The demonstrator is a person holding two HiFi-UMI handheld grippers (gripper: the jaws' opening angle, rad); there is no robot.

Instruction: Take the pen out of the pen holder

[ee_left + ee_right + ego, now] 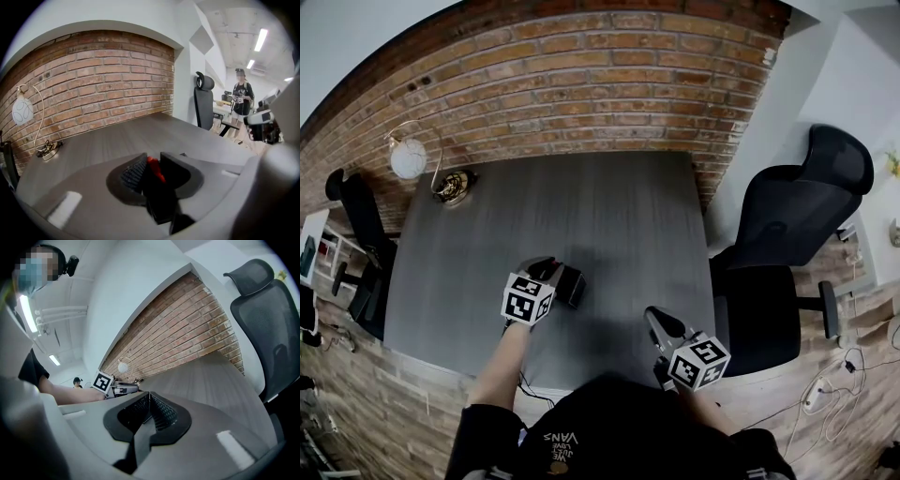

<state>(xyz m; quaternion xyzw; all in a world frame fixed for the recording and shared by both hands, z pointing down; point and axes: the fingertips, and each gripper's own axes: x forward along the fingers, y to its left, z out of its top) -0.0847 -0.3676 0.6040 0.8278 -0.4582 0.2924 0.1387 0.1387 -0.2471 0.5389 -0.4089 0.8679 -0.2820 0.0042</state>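
A black pen holder (575, 286) stands on the grey table (609, 216), near its front edge. My left gripper (553, 272) is down on it, angled downward. In the left gripper view a pen with a red tip (156, 169) and a dark body sits between the pads (133, 174), which press on it, so the left gripper (154, 171) is shut on the pen. The holder itself is mostly hidden under the jaws there. My right gripper (656, 317) hovers near the table's front right, away from the holder. Its jaws (149, 404) are shut with nothing between them.
A lamp with a white globe (409, 157) and a gold base (453, 186) stands at the table's far left corner against the brick wall (581, 75). A black office chair (792, 244) is right of the table, another chair (358, 220) left. A person (241, 96) stands far off.
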